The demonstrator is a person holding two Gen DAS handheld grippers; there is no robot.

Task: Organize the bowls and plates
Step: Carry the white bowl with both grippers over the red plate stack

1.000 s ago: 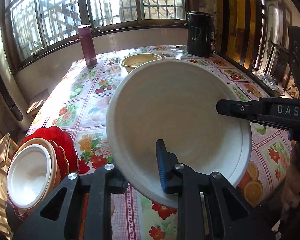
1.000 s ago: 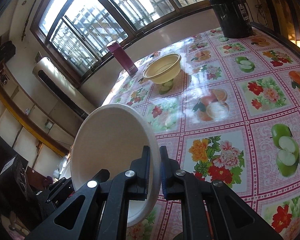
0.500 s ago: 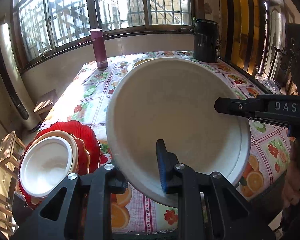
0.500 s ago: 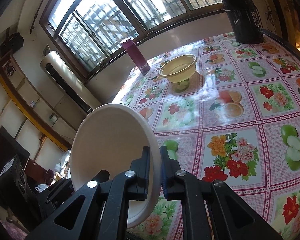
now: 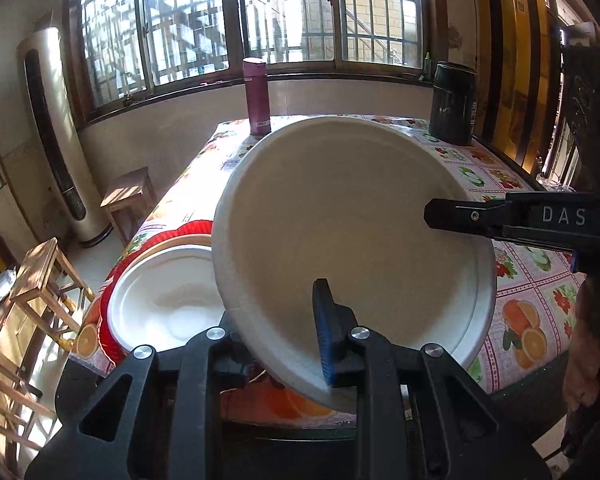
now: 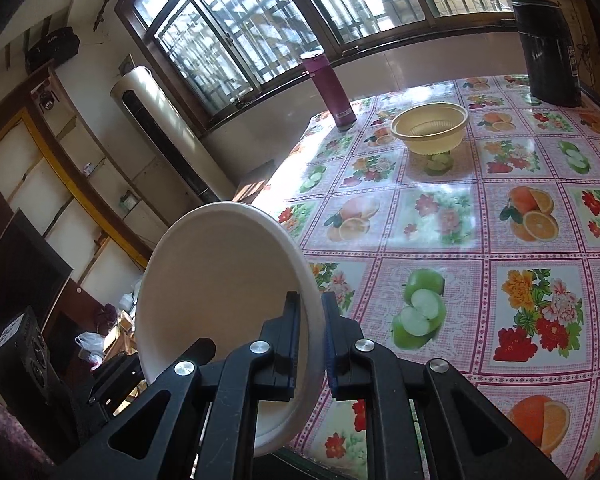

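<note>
From my left wrist, my left gripper (image 5: pixel 296 344) has its jaws clamped on the near rim of a big white bowl (image 5: pixel 348 232), which tilts up in the air and shows nothing inside. My right gripper (image 5: pixel 436 216) comes in from the right and pinches the opposite rim. Under the bowl's left edge, at the corner of the surface (image 5: pixel 540 304), sits a stack of plates (image 5: pixel 160 300) — a white one on top, also bare, with a red plate rim (image 5: pixel 180 228) showing round it. Further back stand a maroon flask (image 5: pixel 256 96) and a dark canister (image 5: pixel 452 104) near the window. Wooden stools (image 5: pixel 44 276) stand on the floor to the left, and the bowl hides much of the middle of the surface from this side.

From my right wrist, the jaws are closed on the bowl's rim (image 6: pixel 312 320), one pad on each side of the thin wall — the bowl hangs past the edge of the flowered cloth (image 6: pixel 460 240). Well apart, a yellow basket-bowl (image 6: pixel 430 128) stands with nothing visible in it, just beside the flask and near the canister. A tall white cooling unit (image 6: pixel 156 120) stands against the wall.
</note>
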